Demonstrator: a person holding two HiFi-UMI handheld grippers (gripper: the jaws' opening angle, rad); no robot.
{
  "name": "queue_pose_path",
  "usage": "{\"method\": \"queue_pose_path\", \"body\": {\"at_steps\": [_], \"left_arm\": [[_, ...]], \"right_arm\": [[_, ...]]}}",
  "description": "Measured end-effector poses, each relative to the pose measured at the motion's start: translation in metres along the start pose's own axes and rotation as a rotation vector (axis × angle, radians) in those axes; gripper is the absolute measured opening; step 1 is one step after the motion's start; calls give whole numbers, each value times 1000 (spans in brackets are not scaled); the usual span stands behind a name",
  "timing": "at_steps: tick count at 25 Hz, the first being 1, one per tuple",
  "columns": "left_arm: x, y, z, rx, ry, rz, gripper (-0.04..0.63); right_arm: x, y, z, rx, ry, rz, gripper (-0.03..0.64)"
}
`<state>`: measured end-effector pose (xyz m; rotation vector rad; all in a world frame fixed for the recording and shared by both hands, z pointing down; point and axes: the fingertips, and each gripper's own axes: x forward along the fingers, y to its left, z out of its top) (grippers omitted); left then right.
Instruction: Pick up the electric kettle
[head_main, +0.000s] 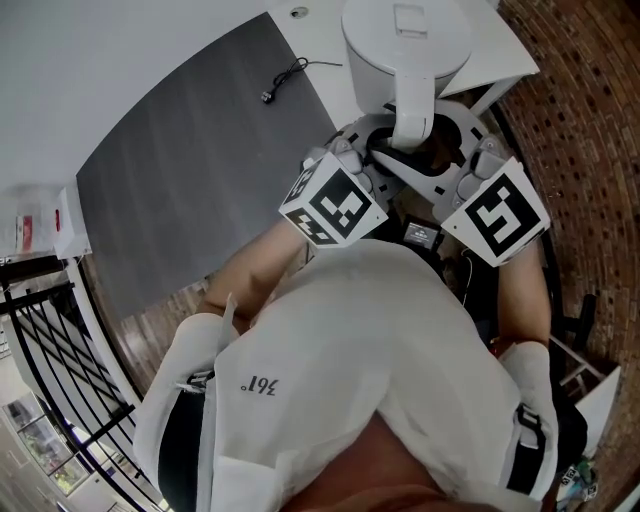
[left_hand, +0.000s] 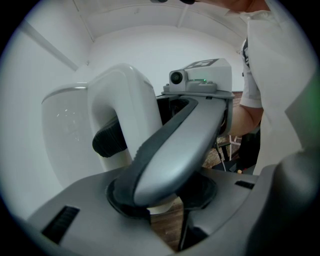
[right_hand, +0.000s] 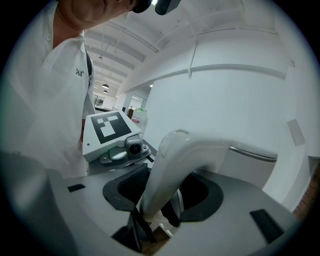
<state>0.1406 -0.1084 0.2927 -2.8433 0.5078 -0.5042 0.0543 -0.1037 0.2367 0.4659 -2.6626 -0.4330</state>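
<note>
Left gripper (head_main: 375, 160) and right gripper (head_main: 448, 168) both clamp the handle (head_main: 412, 110) of the white kettle (head_main: 405, 40) from opposite sides, jaws partway closed against it. A white table (head_main: 505, 50) corner lies under the kettle's far side. Brick (head_main: 590, 120) lies right of the kettle, and an open gray mat (head_main: 190, 170) with a cable (head_main: 285, 78) lies left.

Holding a two-jaw gripper in each hand, out in front of the chest, side by side and level with each other. Angling the left gripper (head_main: 378, 150) and the right gripper (head_main: 448, 165) inward, tips nearly meeting. Gripping the kettle handle (head_main: 412, 110) from both sides, closing the left jaws against it and clamping the right jaws around it. Tilting both grippers slightly downward. Bringing the left forearm (head_main: 255, 265) and the right forearm (head_main: 525, 290) in from the sides, elbows bent. Showing both marker cubes face up toward the head.
</note>
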Motion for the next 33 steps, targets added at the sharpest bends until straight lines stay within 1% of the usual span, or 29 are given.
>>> {"method": "queue_pose_path", "body": {"at_steps": [9,19,33], "left_arm": [[5,2,4,5,4,-6,123],[4,6,9,12,-1,-12,124],[12,12,5,6,12,-2,123]], "right_arm": [[-4,-6,-1,7,3,-2,175],[-3,-8,-1,41,14,-3,175],[-1,-15,-8,26,17,11,175]]}}
